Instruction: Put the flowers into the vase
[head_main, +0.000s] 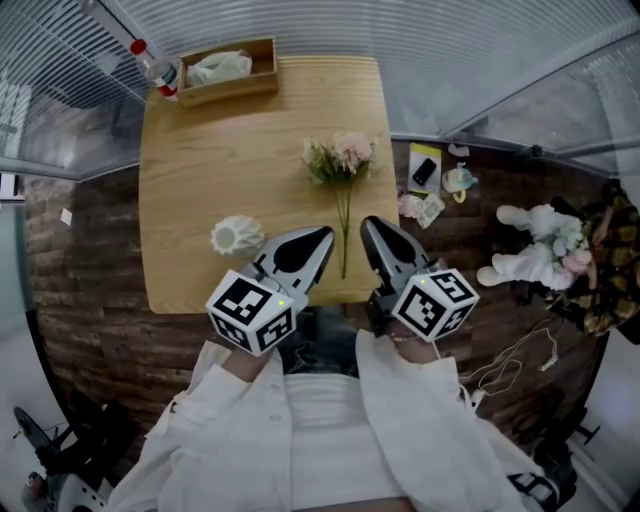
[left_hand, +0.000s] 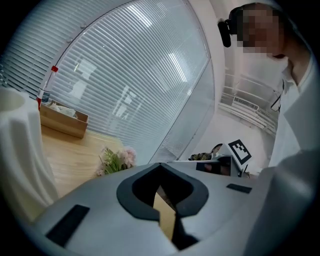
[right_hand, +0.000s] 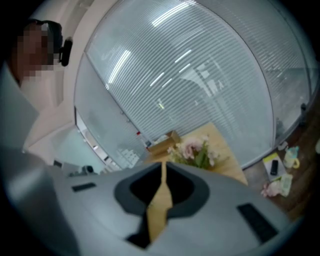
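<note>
wooden box (head_main: 230, 88) holds pale wrapping (head_main: 220, 67); flowers (head_main: 342, 158) lie outside vase (head_main: 237, 236).

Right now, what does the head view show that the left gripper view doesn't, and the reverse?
Only the head view: the left gripper's marker cube and the phone on the floor. Only the left gripper view: its own jaws close up, shut together with nothing between them, and a wall vent. Both: the table, vase, flowers, box and right gripper.
</note>
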